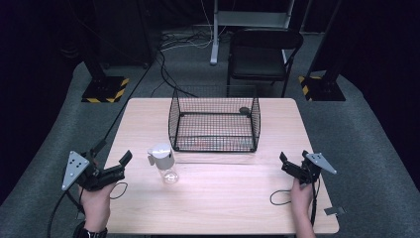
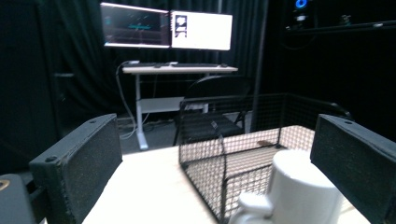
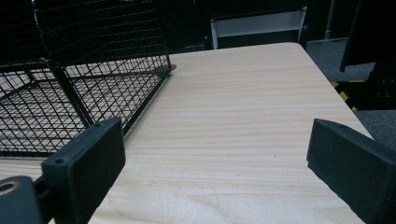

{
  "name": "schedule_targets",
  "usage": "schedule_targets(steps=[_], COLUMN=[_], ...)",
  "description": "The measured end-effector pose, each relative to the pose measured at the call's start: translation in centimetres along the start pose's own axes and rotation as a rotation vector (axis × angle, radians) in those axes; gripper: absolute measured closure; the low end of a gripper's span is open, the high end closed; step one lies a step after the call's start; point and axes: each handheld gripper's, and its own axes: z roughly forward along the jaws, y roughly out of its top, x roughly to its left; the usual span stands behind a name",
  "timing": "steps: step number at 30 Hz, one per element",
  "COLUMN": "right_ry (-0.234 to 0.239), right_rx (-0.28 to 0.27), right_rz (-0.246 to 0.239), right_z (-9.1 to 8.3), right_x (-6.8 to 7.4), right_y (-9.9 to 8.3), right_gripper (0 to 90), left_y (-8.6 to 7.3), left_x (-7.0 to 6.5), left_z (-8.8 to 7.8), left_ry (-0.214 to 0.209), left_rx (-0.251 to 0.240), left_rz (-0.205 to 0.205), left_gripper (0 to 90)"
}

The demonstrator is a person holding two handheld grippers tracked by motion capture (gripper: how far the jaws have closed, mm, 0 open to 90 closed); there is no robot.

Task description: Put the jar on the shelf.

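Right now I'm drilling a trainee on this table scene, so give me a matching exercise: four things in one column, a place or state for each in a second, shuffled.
Things:
1. wire basket
2. bottle with the white cap
3. left gripper
4. black chair

Places or states:
A. behind the table's far edge
B. standing just outside the basket's near left corner
C. jaws open, nothing between them
D. at the middle of the table's far side

Pairs: 1-D, 2-B, 3-C, 4-A

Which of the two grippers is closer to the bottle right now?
The left gripper: the white-capped bottle stands just beside its open jaws, while the right gripper is across the table.
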Motion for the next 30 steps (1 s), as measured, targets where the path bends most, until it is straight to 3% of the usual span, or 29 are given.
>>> schedule_targets(steps=[6,15,30], right_ry=[0.000,0.003,0.008], right_rx=[0.002,0.003,0.006], right_rz=[-0.002,-0.003,-0.008], right_z=[0.0,0.0,0.1], right_x=[0.0,0.0,0.1], right_y=[0.0,0.0,0.0], right_gripper=[3.6,3.6,3.6], left_y=[1.4,2.5,1.3], left_x=[-0.5,-1.7,-3.6], left_z=[0.8,2.6,5.1], left_ry=[-0.068,-0.162,-0.247], left_rx=[-0.022,-0.014,0.061], left_rz=[-0.013,-0.030,-0.024], left_gripper=[1.8,2.1,2.0])
